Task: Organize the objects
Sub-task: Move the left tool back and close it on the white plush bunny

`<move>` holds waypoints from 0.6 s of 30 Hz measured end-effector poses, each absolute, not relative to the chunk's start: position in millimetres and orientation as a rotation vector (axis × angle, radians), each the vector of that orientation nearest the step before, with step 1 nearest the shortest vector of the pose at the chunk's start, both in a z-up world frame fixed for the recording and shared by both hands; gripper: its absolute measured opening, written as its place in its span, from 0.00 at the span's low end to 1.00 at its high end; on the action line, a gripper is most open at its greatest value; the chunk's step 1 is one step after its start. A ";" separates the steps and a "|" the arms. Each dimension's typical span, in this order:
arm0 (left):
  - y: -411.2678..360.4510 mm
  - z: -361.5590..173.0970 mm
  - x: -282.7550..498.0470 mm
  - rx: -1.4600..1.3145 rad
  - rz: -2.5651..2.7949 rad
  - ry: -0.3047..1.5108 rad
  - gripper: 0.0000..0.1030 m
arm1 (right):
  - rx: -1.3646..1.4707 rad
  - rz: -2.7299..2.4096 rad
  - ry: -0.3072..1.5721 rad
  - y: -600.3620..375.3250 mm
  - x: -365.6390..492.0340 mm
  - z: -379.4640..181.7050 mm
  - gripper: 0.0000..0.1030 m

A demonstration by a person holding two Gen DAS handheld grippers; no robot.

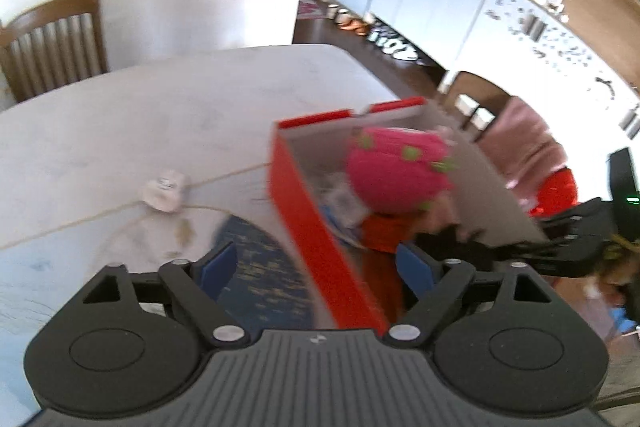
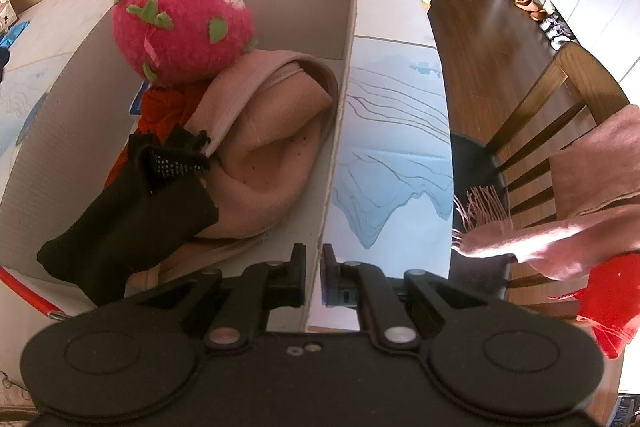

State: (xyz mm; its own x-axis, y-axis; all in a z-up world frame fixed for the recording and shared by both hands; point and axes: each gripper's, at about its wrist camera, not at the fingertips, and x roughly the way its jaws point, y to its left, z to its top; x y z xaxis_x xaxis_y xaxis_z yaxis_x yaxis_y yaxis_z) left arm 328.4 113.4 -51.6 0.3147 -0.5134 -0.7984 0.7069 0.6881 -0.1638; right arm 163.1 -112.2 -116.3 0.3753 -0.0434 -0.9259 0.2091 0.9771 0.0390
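Note:
A red cardboard box [image 1: 304, 223] with grey insides [image 2: 296, 27] stands on the table. In it lie a pink plush fruit with green spots [image 1: 394, 167] [image 2: 180, 27], a beige cloth [image 2: 272, 151], a black fabric piece [image 2: 128, 215] and a red cloth [image 2: 166, 107]. My right gripper [image 2: 314, 267] is shut on the box's right wall at its near end. My left gripper [image 1: 318, 267] is open just above the box's red side wall, which runs between its blue pads [image 1: 220, 265] without touching them. It holds nothing.
A small white crumpled object [image 1: 164, 193] lies on the pale table [image 1: 160, 115], on a blue-patterned mat [image 2: 392, 147]. A pink fringed scarf [image 2: 560, 231] and a red cloth [image 2: 608, 307] hang on the chair at the right. Another wooden chair [image 1: 52, 43] stands at the far side.

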 end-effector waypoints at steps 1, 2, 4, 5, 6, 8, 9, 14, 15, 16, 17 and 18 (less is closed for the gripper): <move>116.0 -54.3 334.8 0.240 -0.794 0.950 0.90 | 0.159 -0.164 1.177 -111.9 163.1 -115.5 0.06; 118.0 -56.5 340.4 0.248 -0.782 0.947 0.90 | 0.159 -0.166 1.177 -111.9 163.3 -115.1 0.06; 120.3 -64.3 355.2 0.266 -0.756 0.948 0.90 | 0.161 -0.170 1.176 -112.0 163.5 -113.7 0.05; 121.2 -69.3 363.2 0.272 -0.742 0.949 0.90 | 0.163 -0.172 1.176 -112.1 163.7 -113.1 0.05; 122.5 -74.3 369.3 0.278 -0.731 0.950 0.90 | 0.165 -0.174 1.176 -112.2 163.8 -112.4 0.05; 125.0 -84.3 383.7 0.287 -0.708 0.953 0.90 | 0.169 -0.174 1.176 -112.8 163.9 -112.2 0.05; 125.0 -90.1 391.9 0.292 -0.702 0.958 0.90 | 0.174 -0.176 1.177 -113.7 163.9 -112.7 0.05; 120.4 -117.1 423.2 0.329 -0.658 0.967 0.90 | 0.191 -0.192 1.189 -114.5 165.7 -112.4 0.05; 119.6 -122.5 429.5 0.330 -0.655 0.974 0.90 | 0.193 -0.195 1.191 -114.8 166.2 -112.7 0.05; 119.4 -127.6 434.9 0.332 -0.655 0.981 0.90 | 0.196 -0.199 1.194 -115.0 166.5 -112.7 0.04; 118.2 -133.1 440.5 0.335 -0.654 0.989 0.90 | 0.200 -0.203 1.195 -114.9 166.8 -113.0 0.04; 117.3 -138.1 445.8 0.340 -0.651 0.996 0.90 | 0.203 -0.208 1.198 -114.8 167.0 -113.0 0.04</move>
State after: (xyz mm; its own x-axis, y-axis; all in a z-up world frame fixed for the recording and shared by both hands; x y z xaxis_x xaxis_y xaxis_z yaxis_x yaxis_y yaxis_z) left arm 445.8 117.3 -138.1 0.3779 -0.3483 -0.8578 0.6455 0.7633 -0.0255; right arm 167.0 -114.8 -113.0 0.3499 -0.0520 -0.9353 0.2658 0.9629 0.0459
